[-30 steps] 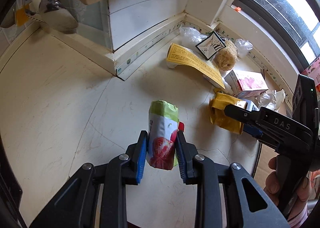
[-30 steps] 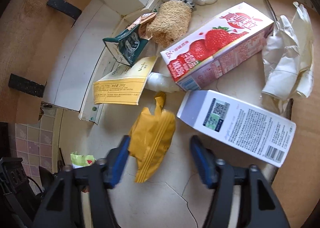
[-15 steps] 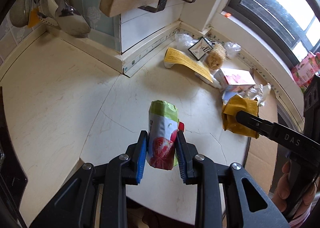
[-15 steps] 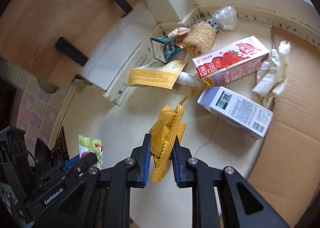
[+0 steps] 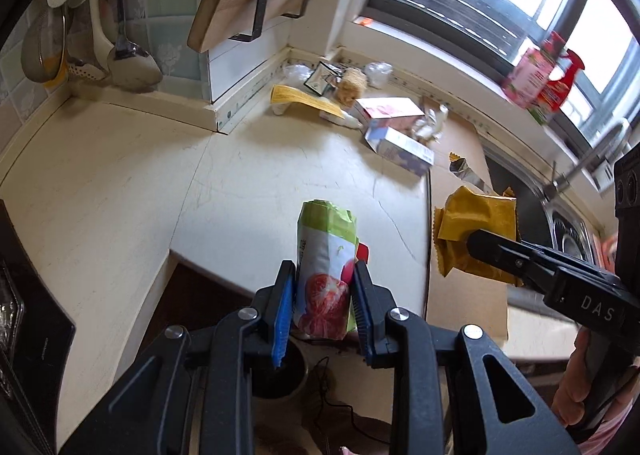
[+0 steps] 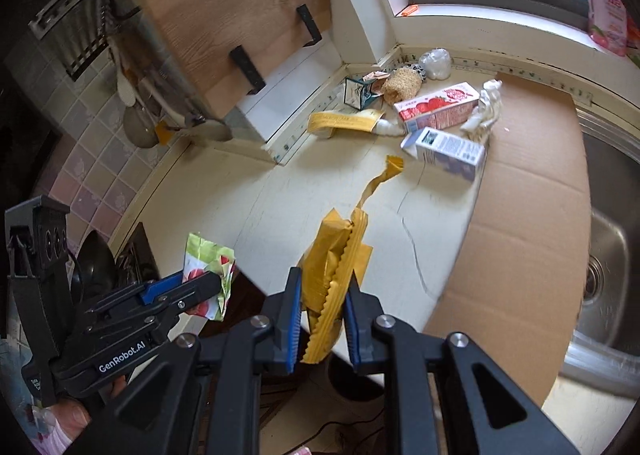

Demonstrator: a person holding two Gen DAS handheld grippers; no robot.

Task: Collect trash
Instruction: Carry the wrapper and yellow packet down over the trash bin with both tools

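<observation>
Pinching the green snack wrapper point(image 5: 326, 267) upright in my left gripper point(image 5: 323, 305) and the crumpled yellow wrapper point(image 6: 336, 283) in my right gripper point(image 6: 320, 319), I hold both off the counter edge point(image 5: 224, 267), likely to drop them below. Cartons point(image 6: 438, 107) remain in the corner.

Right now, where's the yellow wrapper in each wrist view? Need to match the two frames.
Left wrist: the yellow wrapper is at right of centre, clamped in the right gripper above the counter edge.
Right wrist: the yellow wrapper is at lower centre, between the right gripper's blue pads, a torn strip trailing upward.
Shared landmark: the white-and-purple carton lying by the cardboard sheet.
</observation>
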